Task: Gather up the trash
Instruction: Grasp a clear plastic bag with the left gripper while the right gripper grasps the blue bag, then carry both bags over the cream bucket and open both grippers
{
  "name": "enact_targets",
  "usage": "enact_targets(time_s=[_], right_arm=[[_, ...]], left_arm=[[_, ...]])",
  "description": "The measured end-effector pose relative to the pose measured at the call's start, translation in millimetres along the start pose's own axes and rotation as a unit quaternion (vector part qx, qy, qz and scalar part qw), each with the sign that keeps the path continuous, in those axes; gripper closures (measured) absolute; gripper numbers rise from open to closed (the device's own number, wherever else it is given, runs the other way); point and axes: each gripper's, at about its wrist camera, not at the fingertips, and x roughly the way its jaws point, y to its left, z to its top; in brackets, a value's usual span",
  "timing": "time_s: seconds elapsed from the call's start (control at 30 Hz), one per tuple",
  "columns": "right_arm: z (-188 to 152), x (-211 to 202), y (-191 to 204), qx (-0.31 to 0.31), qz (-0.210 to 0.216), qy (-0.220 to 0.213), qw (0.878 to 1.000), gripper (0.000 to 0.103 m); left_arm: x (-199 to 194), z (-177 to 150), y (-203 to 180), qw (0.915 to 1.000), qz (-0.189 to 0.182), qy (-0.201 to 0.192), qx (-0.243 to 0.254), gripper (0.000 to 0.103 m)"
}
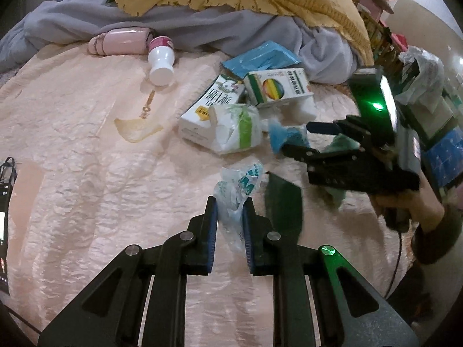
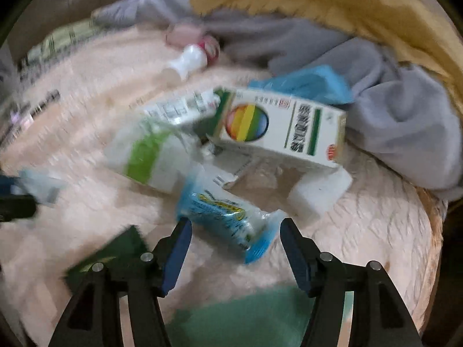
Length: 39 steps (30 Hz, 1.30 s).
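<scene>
- Pinching a crumpled clear plastic wrapper (image 1: 235, 193) with teal print, the left gripper (image 1: 229, 205) has its blue pads nearly together on the film — most likely so the light, floppy piece cannot slip out while it is carried off the bed.
- Standing about half open, the right gripper (image 2: 235, 231) has a blue-and-yellow snack packet (image 2: 222, 217) lying between its jaws; the pads do not press on it, so nothing is held there yet. I judge it is lined up astride the packet to close on it next.
- The packet looks glossy and creased, with one end clear and the other edged in bright blue; it rests on the pink quilted bedspread (image 1: 86, 159), just in front of the boxes.
- The remaining trash lies clustered on the bedspread: a white medicine box with a rainbow circle (image 2: 285, 133), a white-and-green carton (image 1: 208, 107) beside it, a crushed white bag with a green band (image 1: 235, 130), and a flat blue pouch (image 1: 260, 60) behind.
- A white bottle with a pink label (image 1: 160, 60) lies on its side, well apart from the pile, near the grey blanket (image 1: 173, 26).
- A dark green flat packet (image 1: 285, 202) lies beside the left gripper's catch.
- The right-wrist view is blurred, so finer print cannot be read.
</scene>
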Motion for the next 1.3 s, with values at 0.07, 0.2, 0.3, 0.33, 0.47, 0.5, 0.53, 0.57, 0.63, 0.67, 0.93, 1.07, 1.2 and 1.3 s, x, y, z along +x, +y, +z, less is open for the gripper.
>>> enact_targets(time_s=[0.07, 0.2, 0.3, 0.33, 0.47, 0.5, 0.53, 0.57, 0.63, 0.67, 0.93, 1.07, 1.2, 1.3], right_arm=[[0, 14, -7, 0.005, 0.0, 0.014, 1.0, 0.059], [-9, 2, -16, 0.056, 0.04, -0.024, 0.997, 0.086], [-16, -29, -14, 0.068, 0.056, -0.054, 0.995, 0.086], [-18, -40, -14, 0.072, 0.056, -0.06, 0.994, 0.086], [-38, -89, -13, 0.085, 0.059, -0.084, 0.991, 0.086], [-42, -96, -14, 0.089, 0.059, -0.086, 0.991, 0.086], [-52, -106, -14, 0.092, 0.056, -0.085, 0.991, 0.086], [-59, -113, -9, 0.092, 0.051, -0.086, 0.991, 0.086], [-75, -126, -8, 0.098, 0.042, -0.088, 0.99, 0.086], [-86, -134, -11, 0.107, 0.039, -0.088, 0.99, 0.086], [-155, -174, -43, 0.164, 0.004, -0.079, 0.983, 0.086], [-183, -191, -65, 0.198, -0.019, -0.083, 0.976, 0.086], [-211, -206, -86, 0.228, -0.036, -0.081, 0.97, 0.086], [-235, -217, -105, 0.255, -0.054, -0.075, 0.963, 0.086]], left_arm=[[5, 0, 1, 1.0, 0.001, 0.004, -0.001, 0.089], [12, 4, -2, 0.9999, -0.007, 0.007, -0.008, 0.089], [11, 8, -13, 0.9998, -0.015, 0.004, -0.007, 0.089], [10, 9, -18, 0.9998, -0.019, 0.002, -0.006, 0.089], [-2, 10, -43, 0.9993, -0.035, -0.011, 0.008, 0.089], [-4, 9, -51, 0.9991, -0.038, -0.014, 0.013, 0.089], [-6, 9, -58, 0.9989, -0.041, -0.015, 0.019, 0.089], [-7, 8, -64, 0.9987, -0.042, -0.015, 0.024, 0.089], [-7, 5, -78, 0.9982, -0.047, -0.014, 0.033, 0.089], [-6, 4, -85, 0.9979, -0.051, -0.012, 0.037, 0.089], [-2, -7, -151, 0.9934, -0.079, -0.006, 0.083, 0.089], [1, -7, -183, 0.9903, -0.093, -0.006, 0.103, 0.089], [4, -6, -217, 0.986, -0.107, -0.005, 0.128, 0.089], [6, -6, -241, 0.9823, -0.119, -0.004, 0.145, 0.089]])
